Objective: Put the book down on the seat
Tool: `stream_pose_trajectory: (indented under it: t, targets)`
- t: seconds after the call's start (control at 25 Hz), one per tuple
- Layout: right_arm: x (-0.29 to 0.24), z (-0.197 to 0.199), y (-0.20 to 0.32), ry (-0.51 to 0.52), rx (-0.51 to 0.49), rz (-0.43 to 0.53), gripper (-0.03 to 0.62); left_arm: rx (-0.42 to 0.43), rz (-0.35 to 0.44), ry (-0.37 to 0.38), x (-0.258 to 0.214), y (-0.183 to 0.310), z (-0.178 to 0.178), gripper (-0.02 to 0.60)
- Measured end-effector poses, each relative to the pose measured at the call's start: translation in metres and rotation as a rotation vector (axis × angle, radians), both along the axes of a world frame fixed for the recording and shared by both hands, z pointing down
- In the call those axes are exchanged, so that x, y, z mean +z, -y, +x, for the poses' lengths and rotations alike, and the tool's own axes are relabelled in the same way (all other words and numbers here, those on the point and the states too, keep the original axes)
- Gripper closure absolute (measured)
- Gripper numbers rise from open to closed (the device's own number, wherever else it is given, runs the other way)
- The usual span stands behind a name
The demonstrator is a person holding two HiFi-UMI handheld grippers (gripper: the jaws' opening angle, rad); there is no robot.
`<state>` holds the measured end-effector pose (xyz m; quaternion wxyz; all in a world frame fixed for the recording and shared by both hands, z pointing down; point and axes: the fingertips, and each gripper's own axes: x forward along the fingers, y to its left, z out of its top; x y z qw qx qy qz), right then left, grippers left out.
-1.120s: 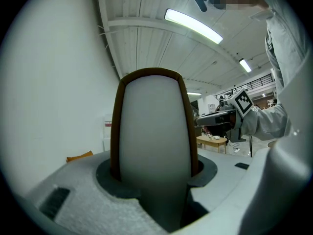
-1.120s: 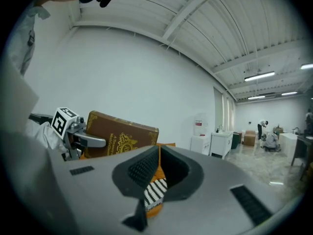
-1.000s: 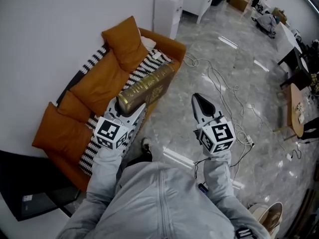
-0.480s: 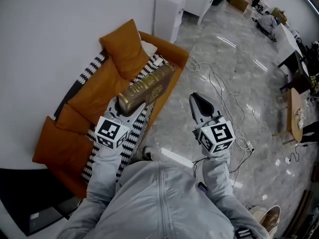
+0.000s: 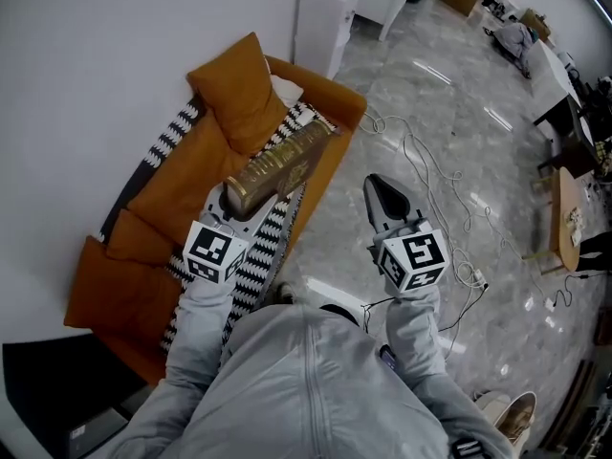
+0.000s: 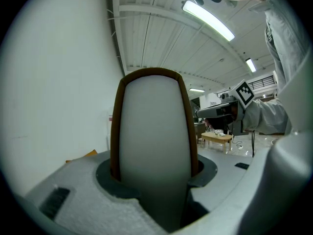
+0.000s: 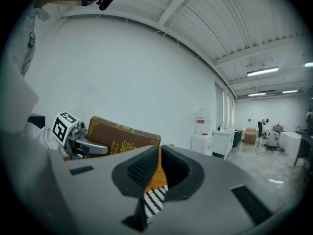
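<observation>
Left gripper (image 5: 239,205) clamps the book (image 5: 287,161) by its end so it hangs over the sofa (image 5: 191,175), upper left. Right gripper (image 5: 379,189) is pinched shut, empty, just spare.

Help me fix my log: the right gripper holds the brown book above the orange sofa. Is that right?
No. It is the left gripper that holds the brown book above the orange sofa; the head view shows it, with the right gripper off over the floor.
</observation>
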<state>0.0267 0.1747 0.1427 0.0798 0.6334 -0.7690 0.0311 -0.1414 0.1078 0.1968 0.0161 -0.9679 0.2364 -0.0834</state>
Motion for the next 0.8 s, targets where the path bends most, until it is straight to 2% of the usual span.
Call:
stream_pose_trajectory:
  t: [0.36,0.8]
  targets:
    - [0.027,0.003,0.026,0.03,0.022,-0.05,0.563,0.009,-0.073,0.039,0.034,0.022,0.002,0.337]
    - [0.068,0.031,0.079,0.057,-0.018,-0.117,0.563,-0.079,-0.182,0.056,0.079,0.071,0.015,0.337]
